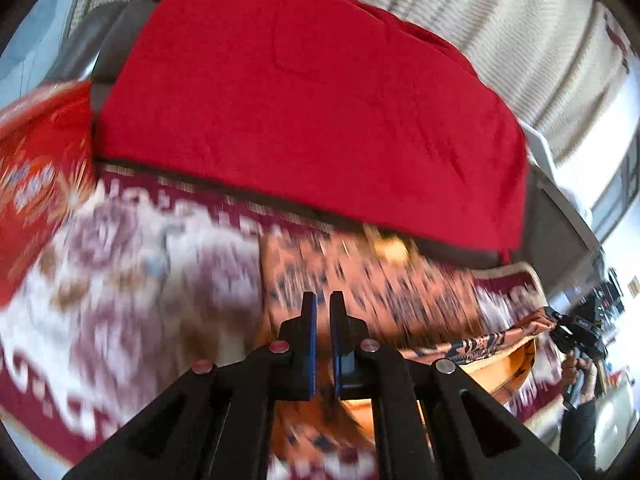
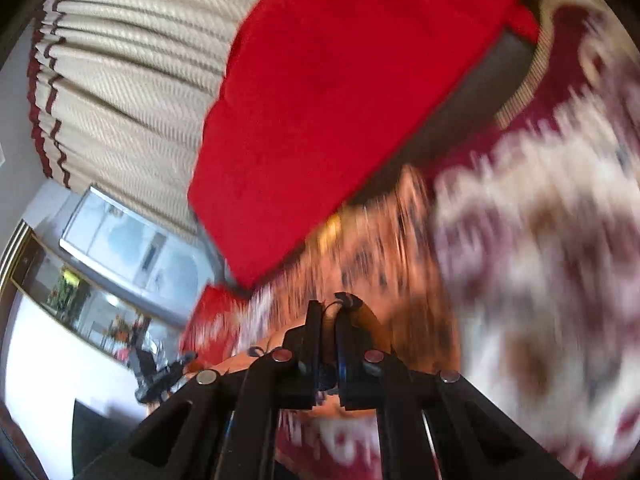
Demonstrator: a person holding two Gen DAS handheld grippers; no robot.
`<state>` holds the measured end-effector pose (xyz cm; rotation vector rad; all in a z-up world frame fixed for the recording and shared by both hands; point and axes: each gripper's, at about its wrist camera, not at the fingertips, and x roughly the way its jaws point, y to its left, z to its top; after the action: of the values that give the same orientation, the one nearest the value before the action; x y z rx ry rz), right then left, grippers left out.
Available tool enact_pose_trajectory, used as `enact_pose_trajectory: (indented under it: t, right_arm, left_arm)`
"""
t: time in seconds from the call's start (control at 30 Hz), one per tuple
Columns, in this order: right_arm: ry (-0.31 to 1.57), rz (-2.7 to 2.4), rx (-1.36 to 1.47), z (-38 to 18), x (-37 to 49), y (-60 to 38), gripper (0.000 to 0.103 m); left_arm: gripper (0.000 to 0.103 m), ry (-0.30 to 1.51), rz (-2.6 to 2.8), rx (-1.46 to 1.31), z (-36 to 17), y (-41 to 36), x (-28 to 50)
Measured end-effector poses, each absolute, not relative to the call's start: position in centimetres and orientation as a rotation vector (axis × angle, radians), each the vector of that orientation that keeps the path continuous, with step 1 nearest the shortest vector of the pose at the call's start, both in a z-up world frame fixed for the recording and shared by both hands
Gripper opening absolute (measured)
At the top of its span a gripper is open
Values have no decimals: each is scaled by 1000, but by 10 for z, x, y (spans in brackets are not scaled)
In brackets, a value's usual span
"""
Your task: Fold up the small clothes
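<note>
An orange garment with a dark pattern lies blurred on a maroon and white carpet, with one edge lifted. My left gripper is shut, and the orange cloth runs in under its fingers. The raised edge stretches right to my right gripper, held by a hand. In the right wrist view my right gripper is shut on the garment, with a dark hem poking out between its fingers. The left gripper shows small at the lower left there.
A red blanket covers a grey sofa just beyond the garment. A red patterned cushion sits at the left. Cream pleated curtains hang behind, above a window. The carpet spreads all around.
</note>
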<state>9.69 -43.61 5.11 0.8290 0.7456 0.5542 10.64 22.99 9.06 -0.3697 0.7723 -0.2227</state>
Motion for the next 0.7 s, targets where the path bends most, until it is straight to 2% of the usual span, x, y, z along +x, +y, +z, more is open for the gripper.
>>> enact_pose_trajectory:
  t: [0.13, 0.27, 0.3, 0.37, 0.4, 0.43, 0.47, 0.57, 0.63, 0.7]
  right_arm:
    - [755, 498, 798, 55, 190, -425, 6]
    - [843, 401, 821, 1, 268, -415, 8]
    - [887, 369, 849, -15, 278, -415, 11]
    - [941, 290, 883, -40, 284, -417, 28]
    - [927, 276, 879, -41, 280, -419, 66]
    - [914, 271, 880, -39, 276, -421, 88]
    - [876, 256, 887, -33, 266, -427, 88]
    - [797, 251, 874, -11, 234, -442, 88]
    - [762, 261, 861, 2, 208, -446, 88]
    - [763, 303, 866, 6, 177, -438, 88]
  left_arm:
    - [6, 790, -137, -377, 54, 229, 188]
    - [6, 900, -11, -360, -9, 231, 262]
    - [11, 949, 27, -392, -23, 235, 272]
    - [19, 1001, 67, -445, -37, 247, 278]
    - [24, 973, 81, -472, -35, 256, 272]
    - [28, 939, 95, -485, -31, 263, 264]
    - [38, 899, 118, -497, -24, 272, 251]
    - [46, 834, 115, -509, -3, 285, 209]
    - [56, 825, 89, -483, 6, 282, 183]
    - [71, 815, 35, -526, 6, 277, 145]
